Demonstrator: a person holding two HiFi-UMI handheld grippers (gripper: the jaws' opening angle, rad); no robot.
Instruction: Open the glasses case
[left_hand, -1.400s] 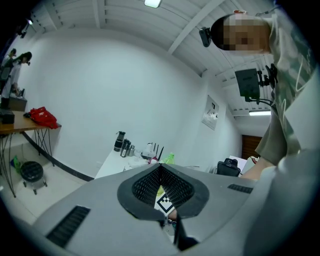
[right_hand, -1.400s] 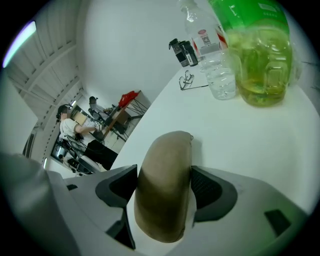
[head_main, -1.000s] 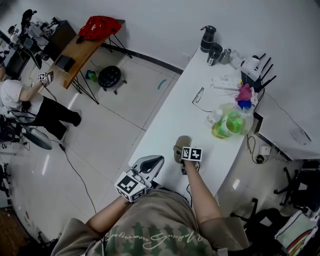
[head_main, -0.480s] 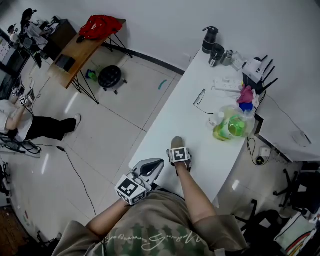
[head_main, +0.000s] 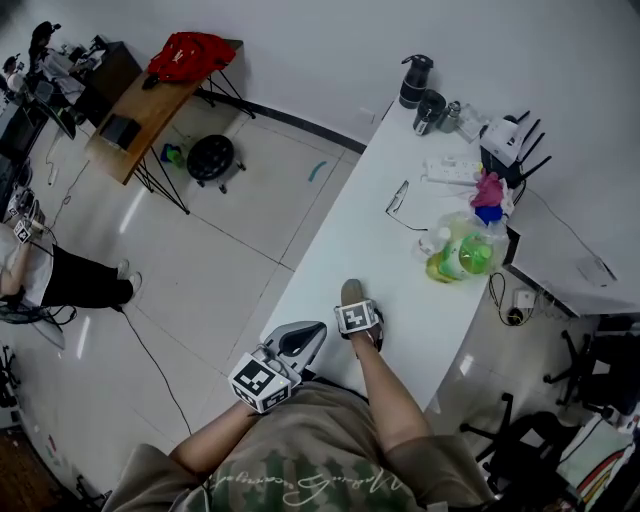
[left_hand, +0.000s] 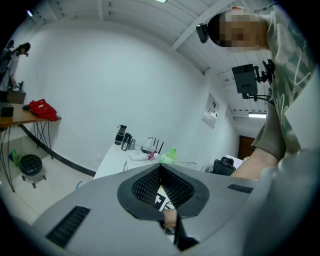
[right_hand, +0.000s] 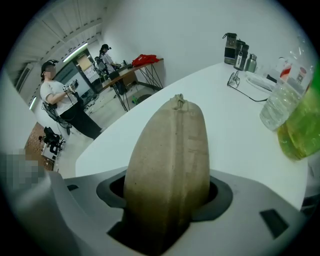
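R tongs (head_main: 353, 308) are pointing steeply down at the glasses case (right_hand: 172, 160), which sits low-centre in the head view, near the front edge of the white desk (head_main: 400, 270). The jaws have just been closing and the case fills the gap between them. The pads look to be on its two sides w/ the seam running up the middle, so I read it as a wide grip on the case, still shut.

L tongs (head_main: 315, 331) are fully closed on nothing, hovering just off the desk's near corner, tips aimed toward the case but apart from it.

What could go wrong, as I see it:
- R pads seem to sit either side of the seam. Squeezing there would press both halves together, and the lid won't lift.
- The case is rounded and cloth-covered, so too much squeeze could pop it out of the jaws. The desk edge is close, so it may go to the floor.
- L tongs are closed, so they need to open, or wedge a tip into the seam. A push w/ closed tips prob just shoves the case round in R's grip.
- Spectacles (head_main: 397, 197) and green bottle (head_main: 470, 252) are well apart, upper right, so no clash there.
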